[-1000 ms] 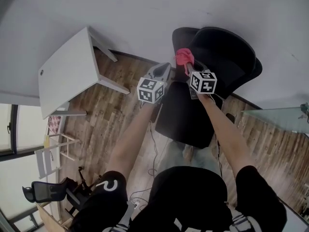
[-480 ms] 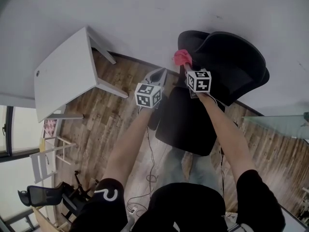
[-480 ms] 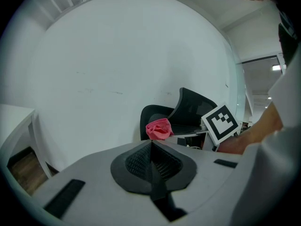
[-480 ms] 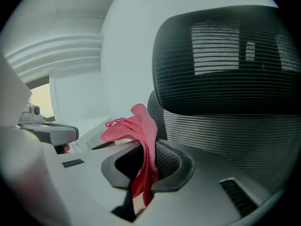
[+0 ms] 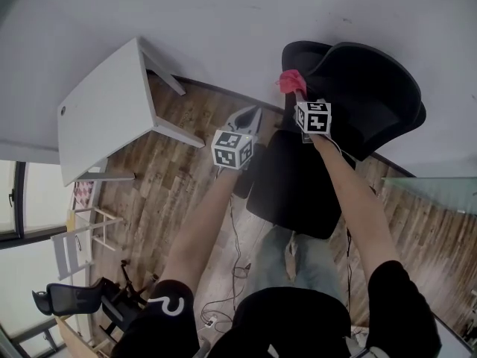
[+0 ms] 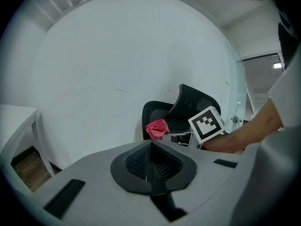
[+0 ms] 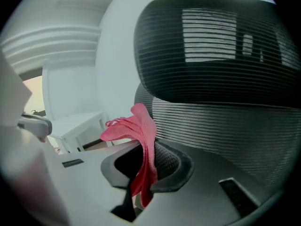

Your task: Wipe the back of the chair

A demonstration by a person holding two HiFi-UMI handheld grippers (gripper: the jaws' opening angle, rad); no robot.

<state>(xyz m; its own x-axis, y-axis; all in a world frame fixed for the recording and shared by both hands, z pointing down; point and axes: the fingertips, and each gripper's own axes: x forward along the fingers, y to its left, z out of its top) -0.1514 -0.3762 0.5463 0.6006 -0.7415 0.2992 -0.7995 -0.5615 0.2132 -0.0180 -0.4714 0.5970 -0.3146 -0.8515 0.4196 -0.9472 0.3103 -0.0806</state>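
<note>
Right gripper view: fingers [image 7: 168,163] clamp pink cloth [image 7: 137,126], seemingly touching chair back [image 7: 225,124]; left gripper [image 6: 151,145] closed

The cloth [image 7: 137,128] is bright pink-red. The office chair [image 5: 365,88] is black, and its backrest [image 7: 225,121] is a dark mesh of fine horizontal ribs. The left tongs [image 6: 151,160] and the right tongs [image 7: 143,168] are pale grey with black ribbed pads, each bearing a cube patterned in black-and-white squares. The floor [image 5: 186,170] shows brown wood planks. The table [image 5: 104,114] and the wall [image 5: 223,13] are white.
</note>
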